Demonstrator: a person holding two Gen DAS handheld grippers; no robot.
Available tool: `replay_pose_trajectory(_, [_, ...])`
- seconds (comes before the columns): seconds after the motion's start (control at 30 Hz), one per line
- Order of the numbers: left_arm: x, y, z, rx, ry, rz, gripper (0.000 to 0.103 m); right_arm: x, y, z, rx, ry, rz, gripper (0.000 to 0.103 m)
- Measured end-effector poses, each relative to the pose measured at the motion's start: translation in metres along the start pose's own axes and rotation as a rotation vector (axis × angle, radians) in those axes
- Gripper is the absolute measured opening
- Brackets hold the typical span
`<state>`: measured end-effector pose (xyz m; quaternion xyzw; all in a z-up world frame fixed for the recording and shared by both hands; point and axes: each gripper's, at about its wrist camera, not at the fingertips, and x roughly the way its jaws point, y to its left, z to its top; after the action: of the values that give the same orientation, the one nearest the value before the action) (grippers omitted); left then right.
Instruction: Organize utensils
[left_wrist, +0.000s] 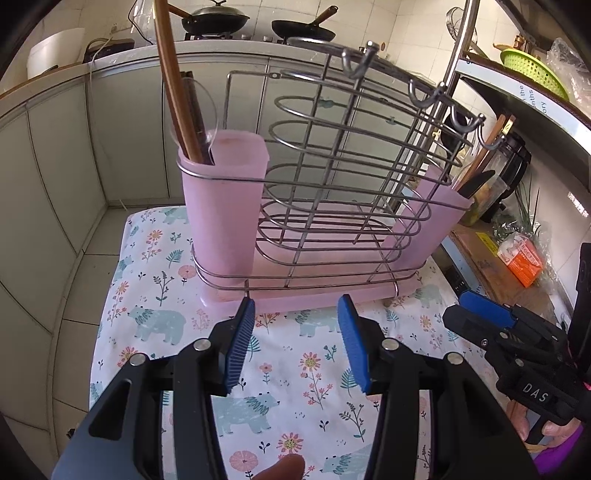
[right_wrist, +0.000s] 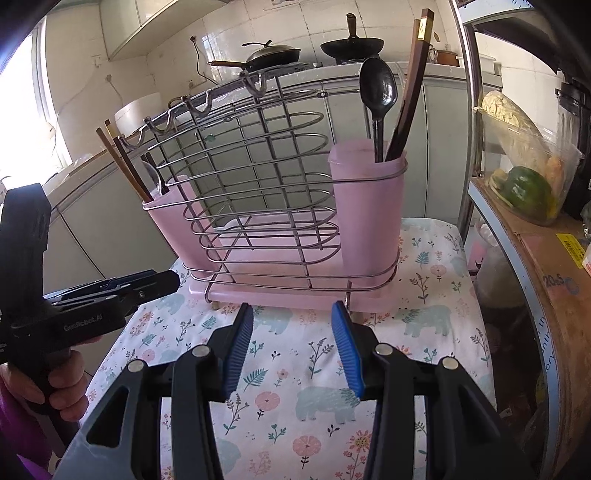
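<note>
A wire utensil rack (left_wrist: 332, 177) with a pink base stands on the floral cloth (left_wrist: 288, 362); it also shows in the right wrist view (right_wrist: 266, 192). Its left pink cup (left_wrist: 221, 206) holds chopsticks (left_wrist: 173, 81) and a clear spoon. Its right pink cup (right_wrist: 365, 214) holds a black spoon (right_wrist: 378, 96) and dark chopsticks (right_wrist: 410, 85). My left gripper (left_wrist: 297, 310) is open and empty just in front of the rack's base. My right gripper (right_wrist: 291, 314) is open and empty, also just in front of the base; it shows at the right of the left wrist view (left_wrist: 476, 306).
A metal shelf pole (right_wrist: 467, 110) and a shelf with a cardboard box (right_wrist: 554, 280) and bagged vegetables (right_wrist: 524, 184) stand right of the table. Kitchen cabinets, with pans (left_wrist: 218, 18) on a stove, run behind. Tiled floor lies left of the table.
</note>
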<state>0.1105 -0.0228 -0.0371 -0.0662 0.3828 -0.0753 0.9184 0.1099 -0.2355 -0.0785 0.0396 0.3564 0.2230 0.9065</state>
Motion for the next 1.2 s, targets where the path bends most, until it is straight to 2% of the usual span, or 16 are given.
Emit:
replay_pose_trajectory(0.23, [0.0,-0.004,0.001,-0.01,0.0,0.028,0.047,-0.006,0.015,0.0,-0.036,-0.02,0.01,0.043])
replay_pose_trajectory(0.7, [-0.02,-0.005,0.001,-0.002,-0.07,0.068,0.047,-0.029,0.019,0.008,-0.034,-0.093,-0.059,0.043])
replay_pose_trajectory(1.2, [-0.027,-0.002,0.002,0.018,-0.093,0.07,0.047,-0.032,0.021,0.01,-0.041,-0.094,-0.066,0.043])
